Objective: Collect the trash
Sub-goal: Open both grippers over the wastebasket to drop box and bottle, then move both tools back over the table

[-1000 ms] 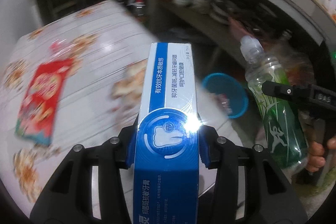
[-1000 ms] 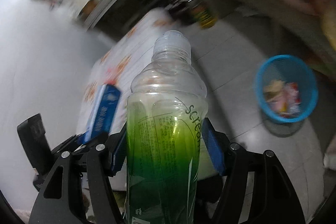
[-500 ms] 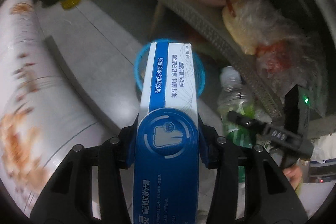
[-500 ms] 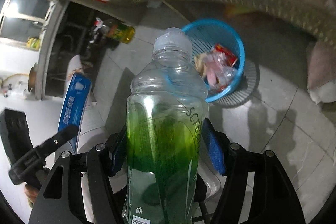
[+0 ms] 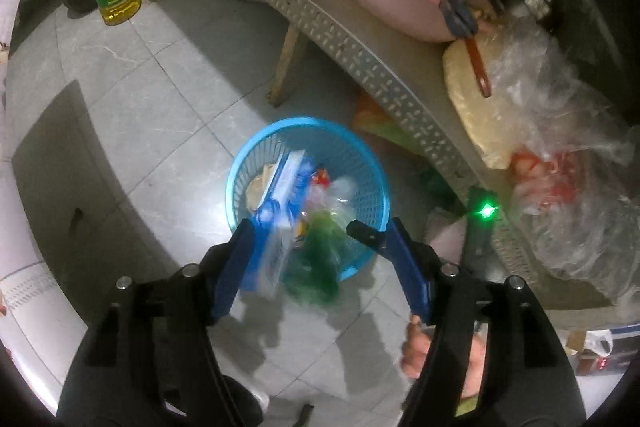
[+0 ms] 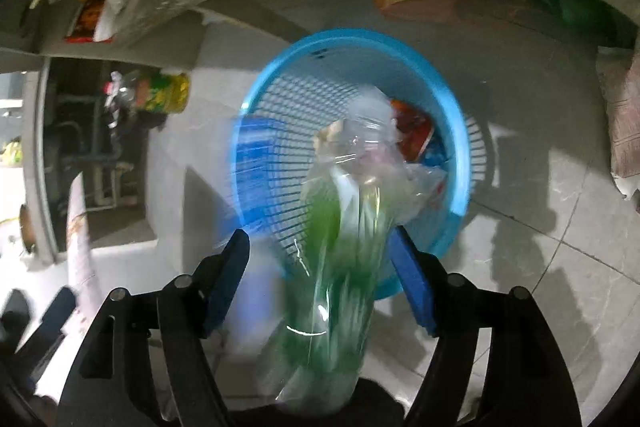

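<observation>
Left gripper jaws just opening, blurred toothpaste box loose by left finger, above blue basket. Right gripper jaws opening too, blurred green bottle loose between fingers, over basket.

Both wrist cameras look steeply down along their fingers at the tiled floor, close above the blue basket. Both views share the basket and the perforated shelf edge.
</observation>
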A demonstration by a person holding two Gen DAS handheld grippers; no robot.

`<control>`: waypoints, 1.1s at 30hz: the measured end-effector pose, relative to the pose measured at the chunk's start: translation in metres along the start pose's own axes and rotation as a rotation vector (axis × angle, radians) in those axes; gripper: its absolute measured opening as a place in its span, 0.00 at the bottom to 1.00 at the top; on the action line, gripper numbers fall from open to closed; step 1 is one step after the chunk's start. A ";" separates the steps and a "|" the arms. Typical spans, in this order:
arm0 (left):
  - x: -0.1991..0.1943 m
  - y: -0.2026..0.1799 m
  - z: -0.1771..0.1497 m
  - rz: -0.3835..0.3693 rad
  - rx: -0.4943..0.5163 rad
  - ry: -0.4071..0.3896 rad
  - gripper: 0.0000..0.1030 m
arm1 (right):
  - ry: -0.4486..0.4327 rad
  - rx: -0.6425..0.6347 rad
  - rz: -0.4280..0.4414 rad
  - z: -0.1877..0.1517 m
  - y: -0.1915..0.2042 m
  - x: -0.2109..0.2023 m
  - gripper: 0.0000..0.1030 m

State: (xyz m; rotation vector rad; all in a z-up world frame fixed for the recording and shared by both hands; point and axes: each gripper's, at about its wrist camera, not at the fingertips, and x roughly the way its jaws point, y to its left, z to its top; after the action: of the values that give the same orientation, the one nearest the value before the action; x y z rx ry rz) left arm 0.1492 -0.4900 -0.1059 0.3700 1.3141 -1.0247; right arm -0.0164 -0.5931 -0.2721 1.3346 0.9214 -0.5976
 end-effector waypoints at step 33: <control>-0.286 0.248 -0.251 0.288 -0.353 -0.466 0.69 | -0.127 -0.768 0.171 -0.161 0.226 -0.154 0.73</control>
State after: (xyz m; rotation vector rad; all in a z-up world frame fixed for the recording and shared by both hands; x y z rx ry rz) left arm 0.2129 -0.0547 0.0090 0.0411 0.9575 -0.5741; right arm 0.0513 -0.4180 -0.0160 0.6624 0.8024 -0.1525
